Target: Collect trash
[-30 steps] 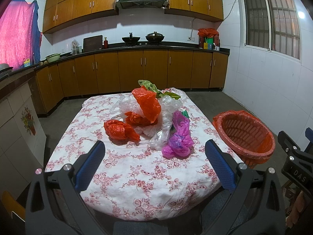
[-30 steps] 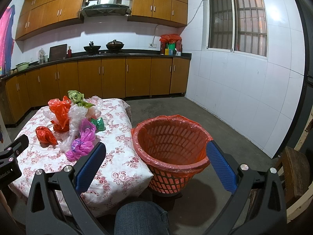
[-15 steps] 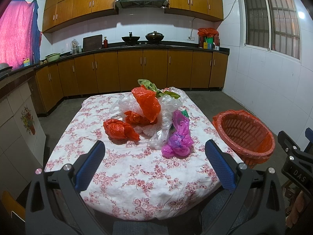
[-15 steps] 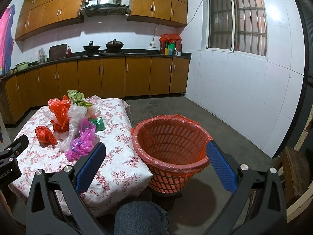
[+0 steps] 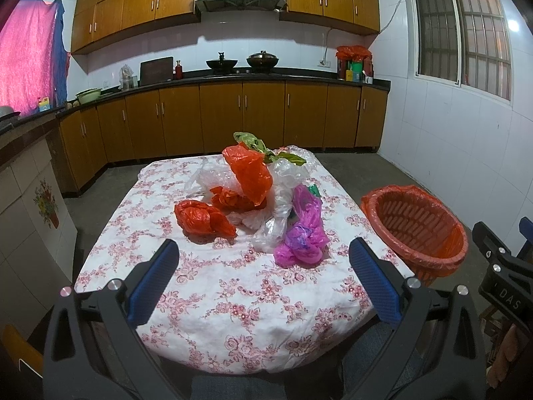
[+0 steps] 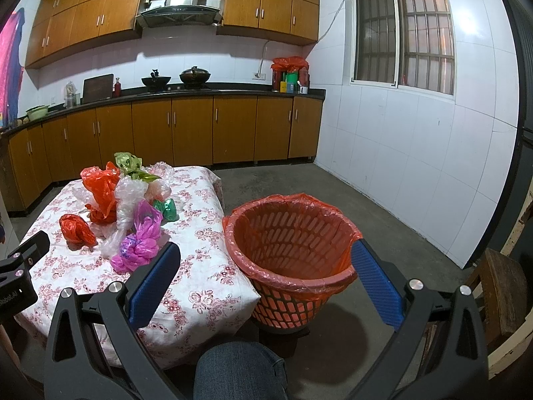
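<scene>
The crumpled plastic bags (image 5: pixel 256 200) lie heaped mid-table on the flowered tablecloth (image 5: pixel 233 300), none yet collected by the look of it; the lined red basket (image 6: pixel 293 250) stands just beside the table's right edge, seemingly empty; next comes a reach for a near bag, likely the pink bag (image 5: pixel 304 240); the left gripper (image 5: pixel 263 280) and right gripper (image 6: pixel 263 283) both gape wide, holding nothing, touching nothing.
</scene>
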`<action>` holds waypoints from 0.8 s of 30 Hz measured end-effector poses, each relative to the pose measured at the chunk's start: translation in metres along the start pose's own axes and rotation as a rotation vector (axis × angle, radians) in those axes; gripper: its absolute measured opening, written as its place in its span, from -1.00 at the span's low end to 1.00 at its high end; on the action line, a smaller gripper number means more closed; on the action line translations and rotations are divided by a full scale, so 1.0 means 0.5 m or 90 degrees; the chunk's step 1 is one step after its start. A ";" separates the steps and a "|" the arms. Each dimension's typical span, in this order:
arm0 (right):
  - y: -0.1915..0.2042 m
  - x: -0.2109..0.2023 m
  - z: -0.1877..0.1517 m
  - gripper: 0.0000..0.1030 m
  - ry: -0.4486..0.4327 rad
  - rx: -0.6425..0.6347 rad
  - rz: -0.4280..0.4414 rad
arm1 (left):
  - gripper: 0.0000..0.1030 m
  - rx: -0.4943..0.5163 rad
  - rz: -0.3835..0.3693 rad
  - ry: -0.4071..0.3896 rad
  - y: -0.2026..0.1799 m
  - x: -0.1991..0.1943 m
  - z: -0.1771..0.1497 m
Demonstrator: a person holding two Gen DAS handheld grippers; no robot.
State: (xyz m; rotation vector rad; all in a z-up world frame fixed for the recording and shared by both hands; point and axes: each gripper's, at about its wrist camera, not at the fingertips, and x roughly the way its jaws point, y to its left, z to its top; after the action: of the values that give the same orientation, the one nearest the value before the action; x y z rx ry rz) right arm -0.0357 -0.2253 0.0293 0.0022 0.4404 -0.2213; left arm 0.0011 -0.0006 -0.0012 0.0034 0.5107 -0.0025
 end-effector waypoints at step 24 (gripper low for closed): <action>0.005 0.001 0.001 0.97 0.002 0.000 0.001 | 0.93 -0.001 -0.001 0.003 -0.003 0.002 -0.001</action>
State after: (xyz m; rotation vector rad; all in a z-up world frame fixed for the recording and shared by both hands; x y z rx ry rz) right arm -0.0345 -0.2230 0.0293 0.0026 0.4434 -0.2205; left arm 0.0018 -0.0022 -0.0023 0.0018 0.5160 -0.0044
